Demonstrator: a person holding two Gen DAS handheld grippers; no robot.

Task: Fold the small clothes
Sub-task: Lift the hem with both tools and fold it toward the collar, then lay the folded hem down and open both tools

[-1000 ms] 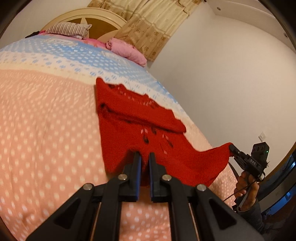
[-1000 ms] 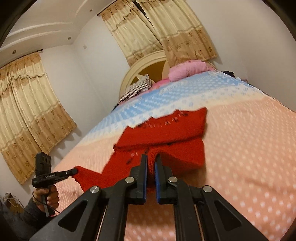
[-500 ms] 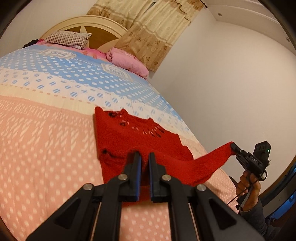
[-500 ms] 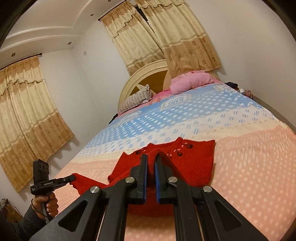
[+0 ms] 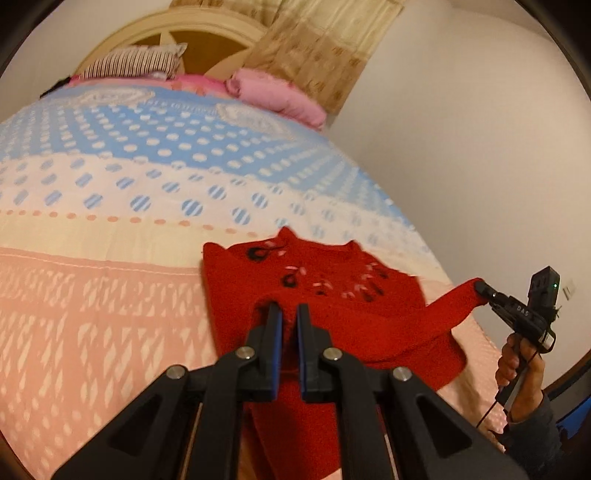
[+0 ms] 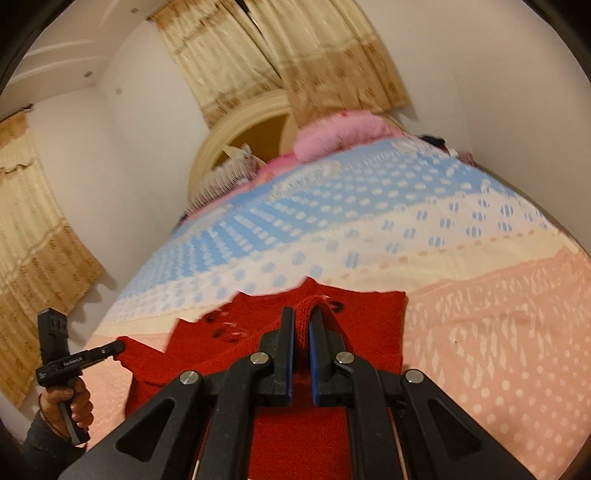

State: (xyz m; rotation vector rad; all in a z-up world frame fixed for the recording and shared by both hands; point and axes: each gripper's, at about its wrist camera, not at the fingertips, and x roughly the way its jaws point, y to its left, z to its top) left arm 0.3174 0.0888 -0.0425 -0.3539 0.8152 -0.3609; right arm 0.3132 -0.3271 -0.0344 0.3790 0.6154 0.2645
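Note:
A small red knitted sweater (image 5: pixel 325 291) with black and white stitching lies on the bed; it also shows in the right wrist view (image 6: pixel 369 325). My left gripper (image 5: pixel 289 314) is shut on the sweater's near hem and holds it lifted. My right gripper (image 6: pixel 302 321) is shut on the other corner of the hem, with a knitted edge showing between its fingers. The right gripper appears at the right of the left wrist view (image 5: pixel 484 290), pinching red fabric. The left gripper appears at the left of the right wrist view (image 6: pixel 118 345).
The bedspread (image 5: pixel 110 288) is pink near me, cream in the middle and blue with dots further off. Pink pillows (image 5: pixel 277 96) and a striped pillow (image 5: pixel 136 64) lie by the headboard (image 5: pixel 177 26). A white wall (image 5: pixel 461 147) runs along the bed's right side. Curtains (image 6: pixel 295 55) hang behind.
Both grippers have carried the held hem up and forward towards the sweater's collar, doubling the fabric over. Both stay shut on the sweater.

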